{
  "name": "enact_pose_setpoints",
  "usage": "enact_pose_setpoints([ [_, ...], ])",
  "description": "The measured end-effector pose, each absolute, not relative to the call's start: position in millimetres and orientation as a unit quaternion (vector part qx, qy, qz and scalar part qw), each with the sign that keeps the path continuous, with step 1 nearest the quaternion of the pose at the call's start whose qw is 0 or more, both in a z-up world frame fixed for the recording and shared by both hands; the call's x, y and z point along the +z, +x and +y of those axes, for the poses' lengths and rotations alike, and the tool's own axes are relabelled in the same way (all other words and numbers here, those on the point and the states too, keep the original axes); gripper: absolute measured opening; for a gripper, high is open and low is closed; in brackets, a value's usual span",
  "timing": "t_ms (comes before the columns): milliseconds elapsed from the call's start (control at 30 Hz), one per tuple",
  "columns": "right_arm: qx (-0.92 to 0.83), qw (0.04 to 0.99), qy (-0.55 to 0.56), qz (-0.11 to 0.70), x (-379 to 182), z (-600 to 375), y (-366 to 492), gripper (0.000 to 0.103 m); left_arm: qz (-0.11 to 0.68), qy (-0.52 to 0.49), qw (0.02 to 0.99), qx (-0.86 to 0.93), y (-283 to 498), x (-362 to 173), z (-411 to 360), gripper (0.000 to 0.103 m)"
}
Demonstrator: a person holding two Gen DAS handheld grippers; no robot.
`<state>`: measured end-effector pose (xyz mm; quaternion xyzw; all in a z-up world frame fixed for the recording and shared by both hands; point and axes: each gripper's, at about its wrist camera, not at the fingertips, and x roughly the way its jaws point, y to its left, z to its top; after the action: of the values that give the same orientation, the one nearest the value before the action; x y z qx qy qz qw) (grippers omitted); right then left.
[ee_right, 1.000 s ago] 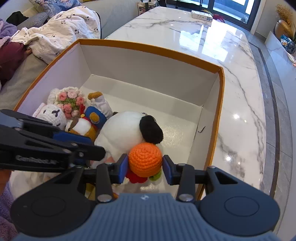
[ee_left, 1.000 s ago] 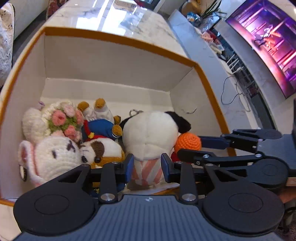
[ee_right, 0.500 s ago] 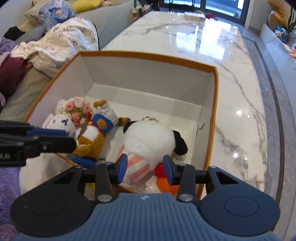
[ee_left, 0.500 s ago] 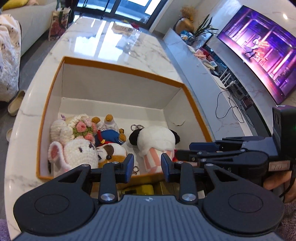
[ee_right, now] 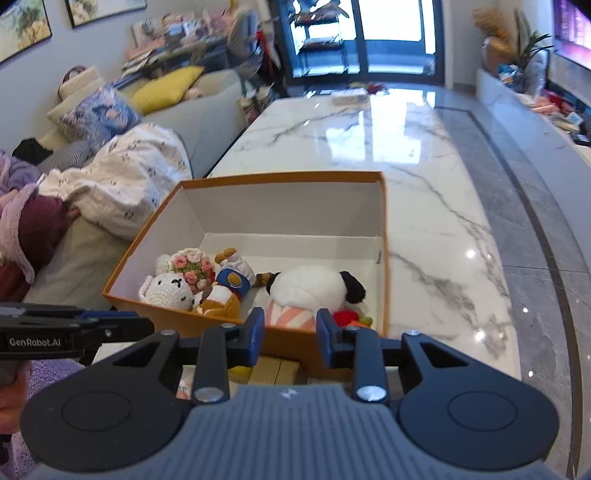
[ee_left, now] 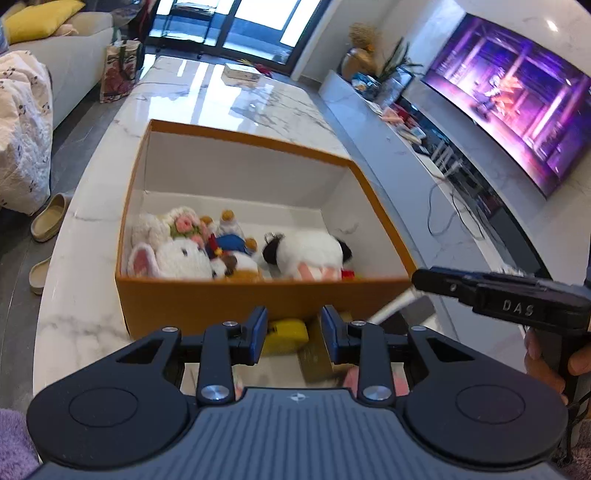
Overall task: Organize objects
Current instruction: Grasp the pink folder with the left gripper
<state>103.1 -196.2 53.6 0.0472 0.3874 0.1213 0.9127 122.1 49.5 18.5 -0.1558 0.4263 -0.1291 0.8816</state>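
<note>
Withdrawn right hand-held gripper (ee_right: 290,334) (closing, empty)

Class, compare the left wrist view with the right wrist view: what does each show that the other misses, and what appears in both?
Only the left wrist view shows the television and the slippers on the floor. Only the right wrist view shows the wall pictures and the blue patterned cushion. Both show the orange box on the marble table, holding the soft toys.
</note>
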Motion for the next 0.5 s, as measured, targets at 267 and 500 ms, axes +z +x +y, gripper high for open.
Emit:
enact_pose_setpoints([
  [267,0.107,0.912,0.037,0.393,14.1,-188.6,54.0,0.041,0.449,-0.13,0.879,-0.094,87.8,-17.9,48.4,0.06],
  [500,0.088,0.896,0.007,0.436,-38.3,-180.7,29.4,0.048,0.463,-0.139,0.87,-0.096,62.9,-47.3,44.2,0.064],
])
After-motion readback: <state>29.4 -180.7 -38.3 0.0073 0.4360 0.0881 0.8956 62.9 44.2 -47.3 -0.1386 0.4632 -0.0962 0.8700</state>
